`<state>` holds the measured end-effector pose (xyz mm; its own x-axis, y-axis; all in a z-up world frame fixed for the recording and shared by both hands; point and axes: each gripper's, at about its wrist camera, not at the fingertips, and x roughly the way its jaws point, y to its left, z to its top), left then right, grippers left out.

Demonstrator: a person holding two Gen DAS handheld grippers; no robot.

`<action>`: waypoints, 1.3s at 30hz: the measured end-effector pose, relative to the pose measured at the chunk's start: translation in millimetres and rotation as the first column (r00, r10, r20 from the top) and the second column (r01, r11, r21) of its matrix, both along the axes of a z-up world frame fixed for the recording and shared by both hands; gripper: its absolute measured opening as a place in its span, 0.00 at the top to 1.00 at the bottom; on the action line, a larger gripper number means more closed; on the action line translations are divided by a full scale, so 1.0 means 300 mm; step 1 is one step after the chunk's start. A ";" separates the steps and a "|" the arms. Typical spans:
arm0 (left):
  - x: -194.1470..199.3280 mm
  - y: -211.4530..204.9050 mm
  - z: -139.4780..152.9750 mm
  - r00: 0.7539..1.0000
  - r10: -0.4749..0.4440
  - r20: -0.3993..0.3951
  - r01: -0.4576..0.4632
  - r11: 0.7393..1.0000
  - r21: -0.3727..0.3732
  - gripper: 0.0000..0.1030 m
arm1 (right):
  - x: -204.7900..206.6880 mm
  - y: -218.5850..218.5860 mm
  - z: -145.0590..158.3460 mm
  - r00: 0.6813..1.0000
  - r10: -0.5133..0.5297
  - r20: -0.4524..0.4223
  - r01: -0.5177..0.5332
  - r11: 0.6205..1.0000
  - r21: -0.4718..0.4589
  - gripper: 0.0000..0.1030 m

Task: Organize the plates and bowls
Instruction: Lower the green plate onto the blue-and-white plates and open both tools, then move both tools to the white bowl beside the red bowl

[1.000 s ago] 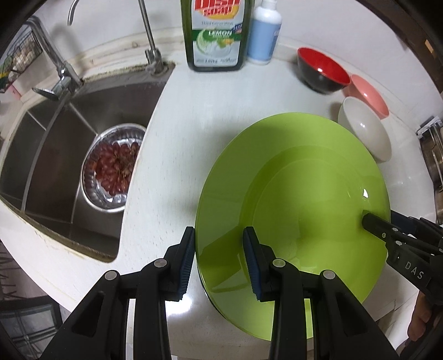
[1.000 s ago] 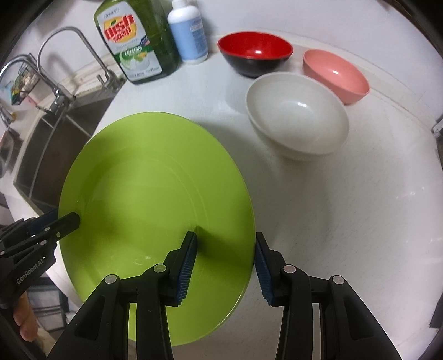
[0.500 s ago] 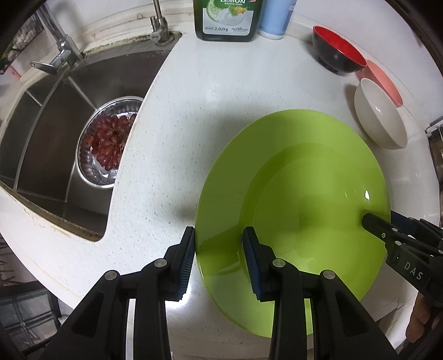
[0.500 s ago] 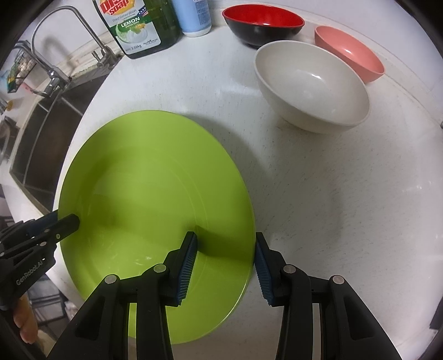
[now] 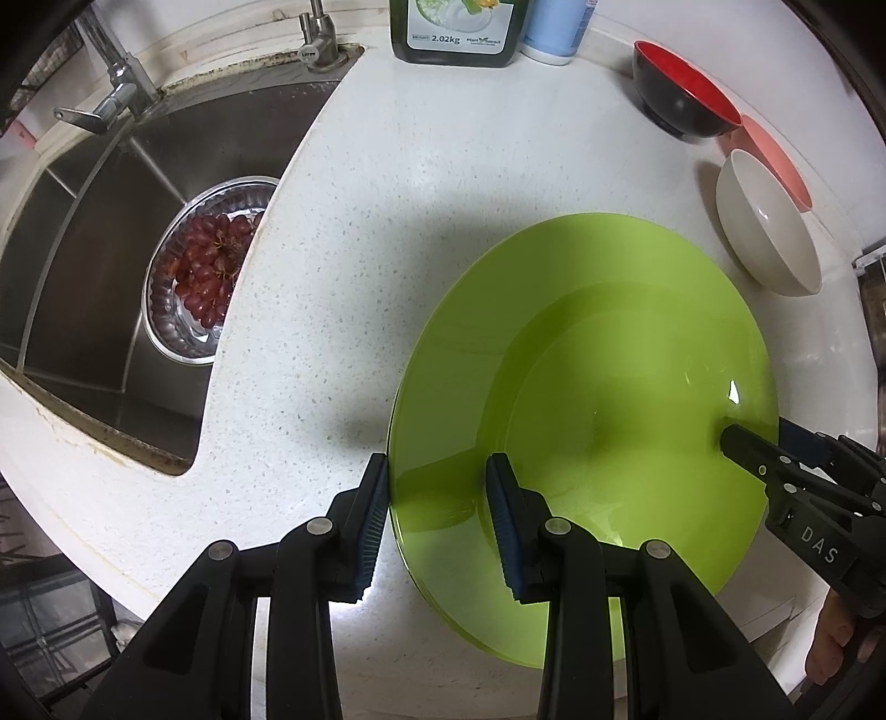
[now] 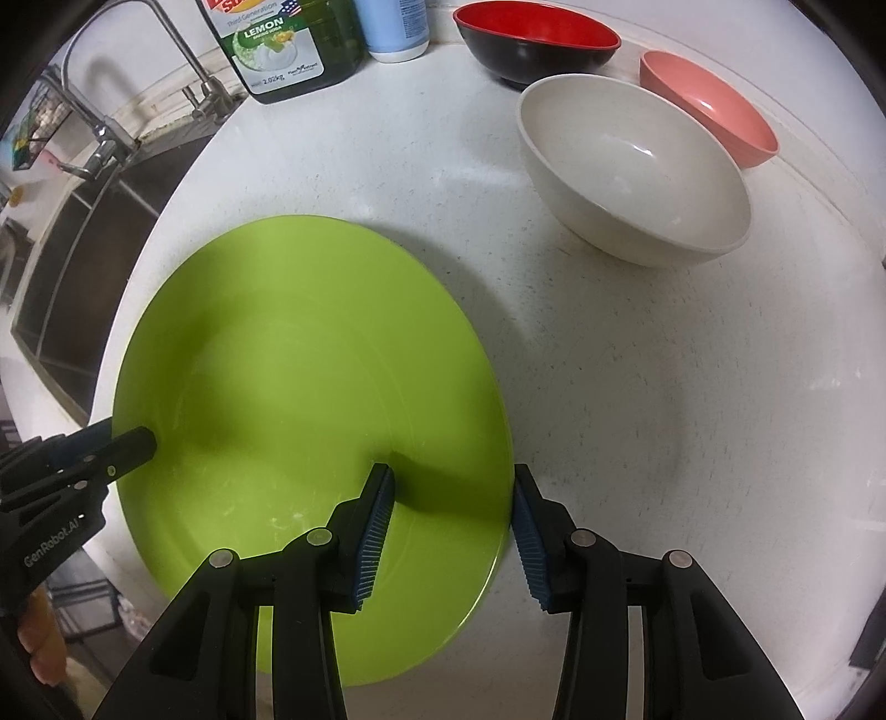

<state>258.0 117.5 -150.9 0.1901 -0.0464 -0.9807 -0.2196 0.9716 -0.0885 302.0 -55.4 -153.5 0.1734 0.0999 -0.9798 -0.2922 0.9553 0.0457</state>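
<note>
A large lime-green plate hangs just above the white counter and casts a shadow on it. My left gripper is shut on its left rim and shows in the right wrist view as a black finger on the plate. My right gripper is shut on the opposite rim, its fingers also seen from the left. Three bowls stand behind the plate: a white bowl, a pink bowl and a red-and-black bowl.
A steel sink lies to the left with a metal colander of red grapes in it and a tap behind. A green dish-soap bottle and a pale blue bottle stand at the back wall.
Both grippers have carried the plate back towards the counter's near edge. The bottles and bowls have slid up in both views; the grip on the plate is unchanged.
</note>
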 end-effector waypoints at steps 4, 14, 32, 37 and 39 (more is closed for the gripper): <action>0.002 0.003 -0.004 1.000 -0.014 0.003 0.014 1.000 0.009 0.63 | 0.009 0.001 -0.004 1.000 0.006 -0.007 -0.006 1.000 0.009 0.53; 0.004 0.000 0.022 0.999 -0.019 0.034 0.018 0.999 0.027 0.52 | 0.013 0.000 0.004 1.000 0.008 -0.006 -0.008 1.000 0.030 0.51; 0.058 -0.090 0.162 0.976 -0.135 0.169 0.121 0.988 0.094 0.43 | 0.017 -0.098 0.162 0.990 -0.037 0.135 0.031 0.998 0.046 0.51; 0.112 -0.147 0.206 0.959 -0.191 0.207 0.175 0.980 0.092 0.42 | 0.032 -0.178 0.213 0.980 -0.077 0.186 0.066 0.996 0.065 0.51; 0.137 -0.169 0.222 0.952 -0.212 0.221 0.195 0.976 0.097 0.42 | 0.043 -0.208 0.236 0.974 -0.093 0.207 0.078 0.994 0.078 0.51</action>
